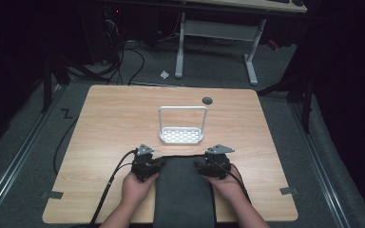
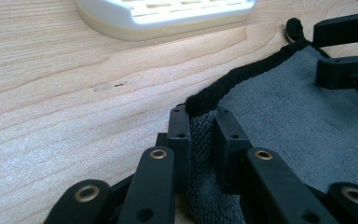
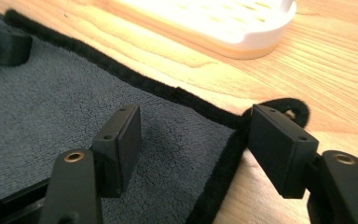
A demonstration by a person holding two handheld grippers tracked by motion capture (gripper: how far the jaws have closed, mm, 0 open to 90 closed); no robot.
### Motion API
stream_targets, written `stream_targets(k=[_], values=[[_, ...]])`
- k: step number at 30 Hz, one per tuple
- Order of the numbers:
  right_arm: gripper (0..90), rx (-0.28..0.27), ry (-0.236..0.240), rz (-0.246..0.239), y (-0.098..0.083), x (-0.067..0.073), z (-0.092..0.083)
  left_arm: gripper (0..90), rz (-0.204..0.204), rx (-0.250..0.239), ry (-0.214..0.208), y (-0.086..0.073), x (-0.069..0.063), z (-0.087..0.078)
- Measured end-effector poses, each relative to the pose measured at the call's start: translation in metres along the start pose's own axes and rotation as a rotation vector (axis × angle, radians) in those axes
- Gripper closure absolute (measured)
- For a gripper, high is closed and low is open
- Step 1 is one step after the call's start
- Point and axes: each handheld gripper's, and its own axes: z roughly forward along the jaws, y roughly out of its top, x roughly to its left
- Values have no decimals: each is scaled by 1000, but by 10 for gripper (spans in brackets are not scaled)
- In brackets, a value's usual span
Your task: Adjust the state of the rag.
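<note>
A dark grey towel point(image 1: 183, 190) lies on the wooden table point(image 1: 114, 123) at the near edge, its far hem between the two grippers. My left gripper point(image 2: 201, 116) is shut on the towel's point(image 2: 284, 112) far left corner, with the black hem pinched between its pads. My right gripper point(image 3: 196, 126) stands open astride the far right corner of the towel point(image 3: 51, 98), one pad over the cloth and the other beyond the hem loop. In the high view the left gripper point(image 1: 158, 164) and the right gripper point(image 1: 200, 166) face each other across the towel.
A white slotted rack point(image 1: 181, 135) with a tall wire hoop stands just beyond the towel, its base point(image 2: 168, 14) close to both grippers. A round cable hole point(image 1: 207, 100) sits near the far edge. Cables trail over the near left of the table.
</note>
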Motion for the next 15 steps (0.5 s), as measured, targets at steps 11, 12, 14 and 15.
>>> stream_targets(k=[11,12,14,15], values=[[482,-6,29,13,-9,0,2,777,-7,-2,-2,0,0,0],[516,-9,31,14,-10,0,1,776,-5,-2,-2,0,0,0],[574,-8,39,21,-11,2,0,776,-5,-2,-3,0,0,0],[607,-8,45,23,-11,2,0,776,-6,-2,-4,0,0,0]])
